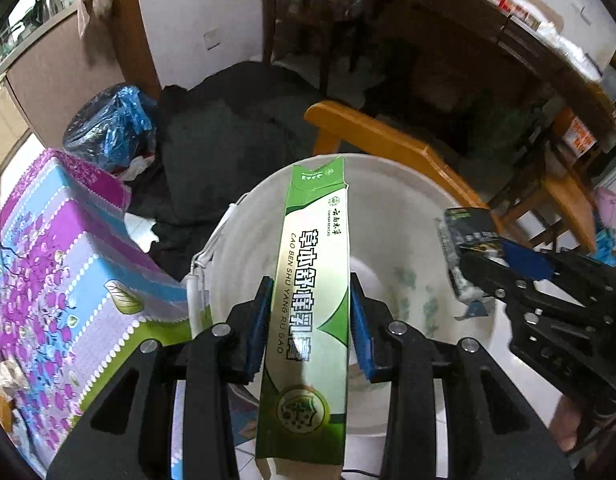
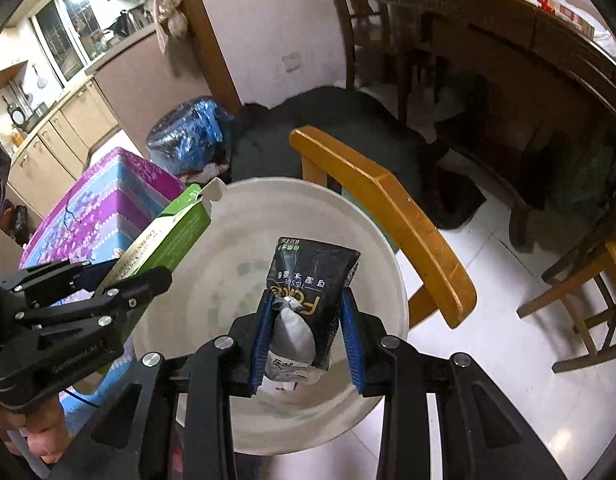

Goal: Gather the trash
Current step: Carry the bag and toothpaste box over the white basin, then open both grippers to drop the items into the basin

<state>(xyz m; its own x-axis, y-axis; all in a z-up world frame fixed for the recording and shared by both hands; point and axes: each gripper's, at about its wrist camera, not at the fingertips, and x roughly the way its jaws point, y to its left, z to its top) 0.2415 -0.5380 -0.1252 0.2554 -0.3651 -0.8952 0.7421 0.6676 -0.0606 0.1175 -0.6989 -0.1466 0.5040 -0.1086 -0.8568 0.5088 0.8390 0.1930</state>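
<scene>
My left gripper (image 1: pixel 311 300) is shut on a long green and white carton (image 1: pixel 314 280), which points out over a white bucket (image 1: pixel 388 208). The bucket's inside looks bare apart from faint green marks. My right gripper (image 2: pixel 305 312) is shut on a black tissue pack (image 2: pixel 312 276) with crumpled white wrapping under it, held above the same bucket (image 2: pixel 267 208). In the right wrist view the left gripper (image 2: pixel 107 280) and its green carton (image 2: pixel 175 232) reach in over the bucket's left rim. In the left wrist view the right gripper (image 1: pixel 472 264) holds the black pack (image 1: pixel 464 236) at the bucket's right rim.
An orange wooden chair (image 2: pixel 388 208) stands right behind the bucket. A purple and blue patterned box (image 1: pixel 59 264) lies to its left. A blue plastic bag (image 1: pixel 111 124) and dark cloth (image 1: pixel 227 136) lie on the floor beyond. A dark wooden table (image 2: pixel 508 60) fills the far right.
</scene>
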